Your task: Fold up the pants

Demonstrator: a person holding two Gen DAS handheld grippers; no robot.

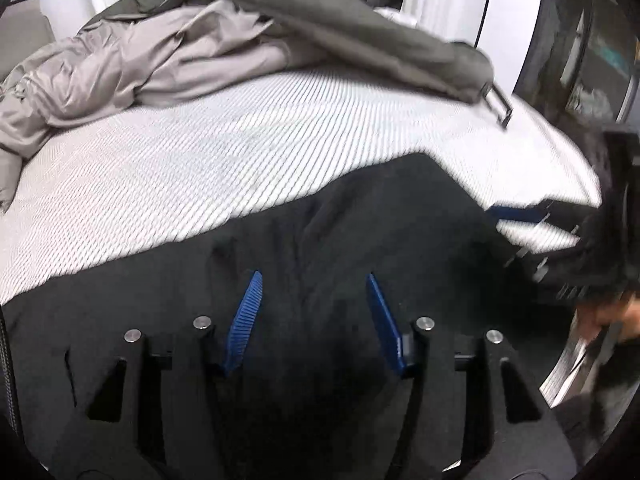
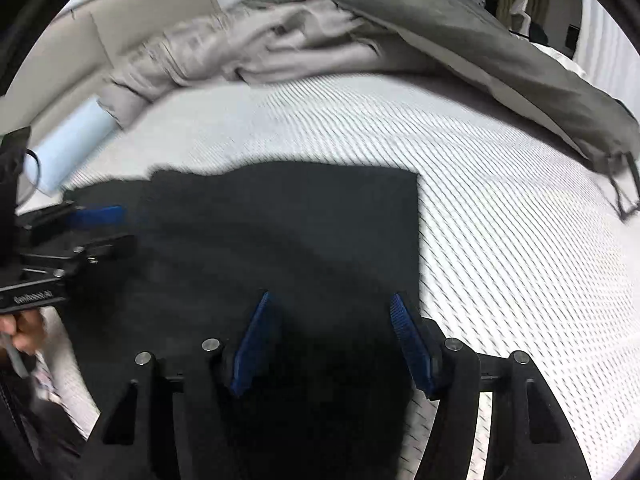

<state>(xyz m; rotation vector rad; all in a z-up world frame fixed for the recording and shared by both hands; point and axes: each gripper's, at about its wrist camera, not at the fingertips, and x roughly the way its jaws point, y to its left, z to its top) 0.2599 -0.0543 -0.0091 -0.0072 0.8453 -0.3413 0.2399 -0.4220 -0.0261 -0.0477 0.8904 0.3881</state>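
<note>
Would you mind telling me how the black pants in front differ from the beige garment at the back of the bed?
The black pants lie flat with a straight far edge and square corner; the beige garment is crumpled in a heap. The pants are near the tongs; the beige garment lies far back, partly under a grey-green garment. Both rest on the striped mattress.

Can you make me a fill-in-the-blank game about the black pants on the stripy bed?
1. The flat black cloth pants lie on a ribbed mattress cover whose colour is ____.
2. The rubber pads on the left gripper are coloured ____.
3. Beyond the pants, the crumpled beige garment lies partly under a long garment coloured dark ____.
4. The right gripper has its jaws ____, hanging over the pants.

Missing words: white; blue; grey; open
</note>
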